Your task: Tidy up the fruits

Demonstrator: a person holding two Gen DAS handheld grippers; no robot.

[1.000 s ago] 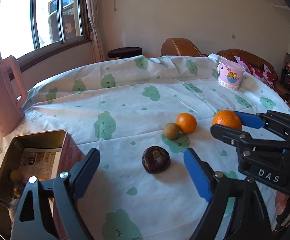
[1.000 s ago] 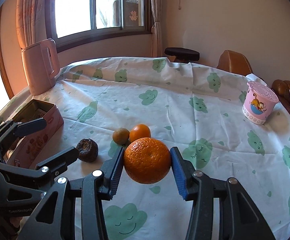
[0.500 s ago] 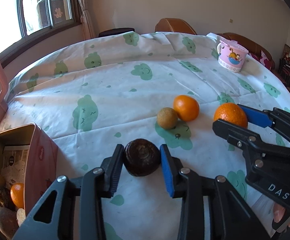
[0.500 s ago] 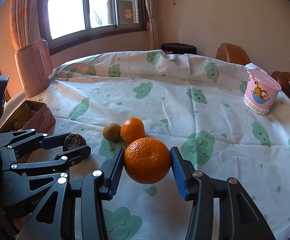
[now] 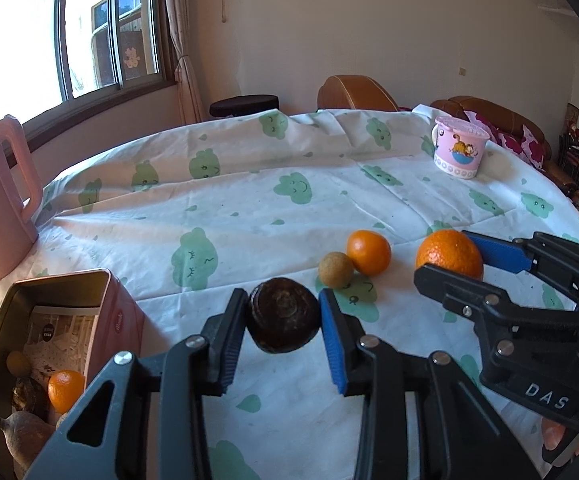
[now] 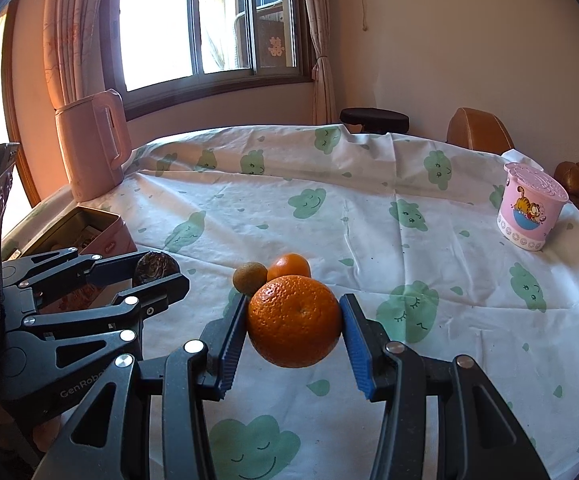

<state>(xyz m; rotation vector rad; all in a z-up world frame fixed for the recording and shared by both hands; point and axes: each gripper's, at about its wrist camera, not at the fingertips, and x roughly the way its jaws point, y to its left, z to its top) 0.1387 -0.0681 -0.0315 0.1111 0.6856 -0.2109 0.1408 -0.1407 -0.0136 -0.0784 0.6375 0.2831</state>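
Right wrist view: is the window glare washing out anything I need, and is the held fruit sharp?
Right wrist view: window blown out white, but the large orange in the right claw is sharp and evenly lit. Left wrist view: window also overexposed; the dark fruit in the left claw is clear, with strong fisheye bending at the edges.

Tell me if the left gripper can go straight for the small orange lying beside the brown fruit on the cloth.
Probably not as things stand: the left gripper is already shut on the dark fruit. The small orange lies unobstructed just beyond it, but the jaws are occupied.
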